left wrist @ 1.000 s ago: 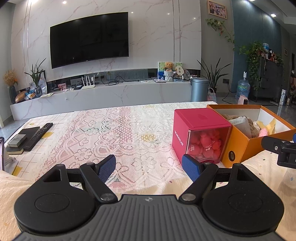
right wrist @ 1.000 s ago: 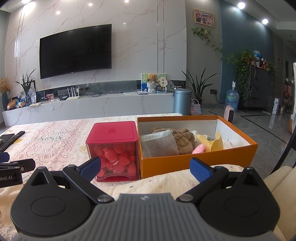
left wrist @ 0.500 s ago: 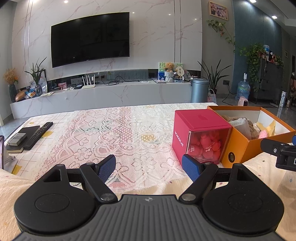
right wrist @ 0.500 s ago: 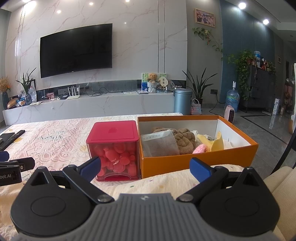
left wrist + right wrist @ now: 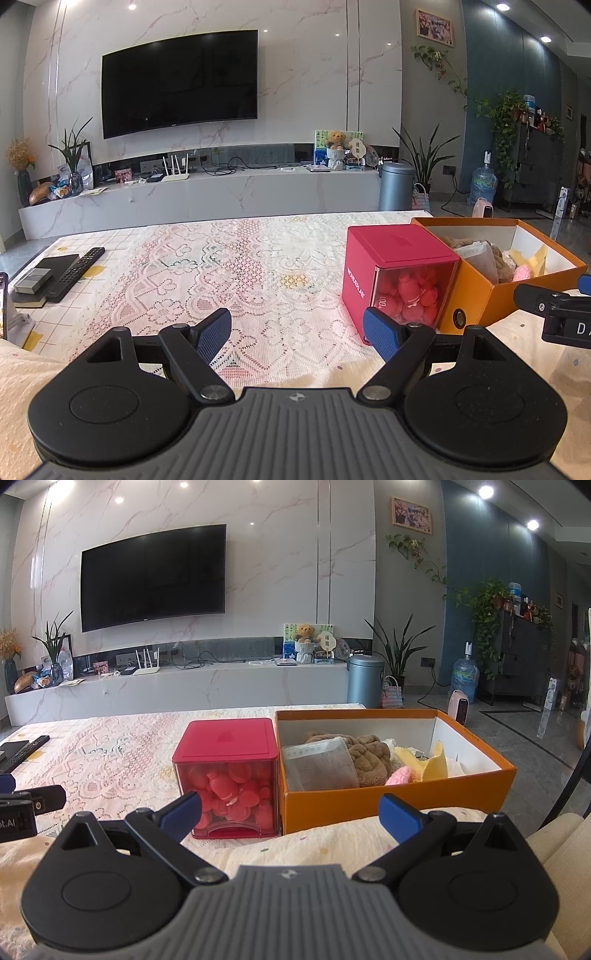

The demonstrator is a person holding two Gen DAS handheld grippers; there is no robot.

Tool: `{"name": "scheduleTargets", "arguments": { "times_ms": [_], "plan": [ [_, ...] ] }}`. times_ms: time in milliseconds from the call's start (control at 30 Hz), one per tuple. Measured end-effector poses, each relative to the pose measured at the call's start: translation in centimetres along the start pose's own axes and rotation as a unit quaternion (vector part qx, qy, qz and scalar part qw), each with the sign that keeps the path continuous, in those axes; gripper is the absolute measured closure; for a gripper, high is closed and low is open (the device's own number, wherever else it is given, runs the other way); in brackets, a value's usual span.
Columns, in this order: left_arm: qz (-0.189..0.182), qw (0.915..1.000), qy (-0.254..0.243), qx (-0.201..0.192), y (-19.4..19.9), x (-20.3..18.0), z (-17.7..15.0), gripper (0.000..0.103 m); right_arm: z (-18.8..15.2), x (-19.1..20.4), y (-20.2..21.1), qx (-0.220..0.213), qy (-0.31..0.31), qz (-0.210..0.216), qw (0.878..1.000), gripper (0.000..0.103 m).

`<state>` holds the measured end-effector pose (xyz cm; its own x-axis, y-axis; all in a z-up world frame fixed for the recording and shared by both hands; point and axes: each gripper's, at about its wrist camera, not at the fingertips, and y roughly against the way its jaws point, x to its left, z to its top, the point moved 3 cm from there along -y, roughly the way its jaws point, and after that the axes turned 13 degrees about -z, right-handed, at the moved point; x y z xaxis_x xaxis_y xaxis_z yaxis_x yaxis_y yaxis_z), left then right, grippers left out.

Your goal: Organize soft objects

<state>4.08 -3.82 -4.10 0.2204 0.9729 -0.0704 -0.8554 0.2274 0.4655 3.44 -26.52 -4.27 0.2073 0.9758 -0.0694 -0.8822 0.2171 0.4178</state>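
Note:
An orange cardboard box (image 5: 399,797) (image 5: 476,299) stands open on the lace-covered table, holding a brown plush (image 5: 369,755), a pale cloth pouch (image 5: 319,764), a pink fluffy item (image 5: 399,775) and a yellow piece (image 5: 436,764). A red-lidded clear cube (image 5: 227,775) (image 5: 399,273) full of pink soft shapes sits against the box's left side. My right gripper (image 5: 291,810) hovers open just in front of both, nothing between its fingers. My left gripper (image 5: 297,332) is open and empty over the lace cloth, left of the cube.
A remote control (image 5: 75,273) and a dark flat device with a small grey box (image 5: 35,278) lie at the table's left edge. Cream fabric (image 5: 314,845) lies under both grippers. Beyond the table are a TV wall and a marble console (image 5: 207,195).
Both views have shifted only slightly; the left gripper's view has risen a little, showing more of the orange box's inside. Both grippers stay open.

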Motion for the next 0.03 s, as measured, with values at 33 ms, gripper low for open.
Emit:
{"name": "scheduleTargets", "arguments": {
  "times_ms": [33],
  "plan": [
    [-0.001,1.0000,0.002,0.000,0.04,-0.07,0.04,0.008,0.00,0.04,0.00,0.000,0.001,0.000,1.000,0.003]
  ]
}}
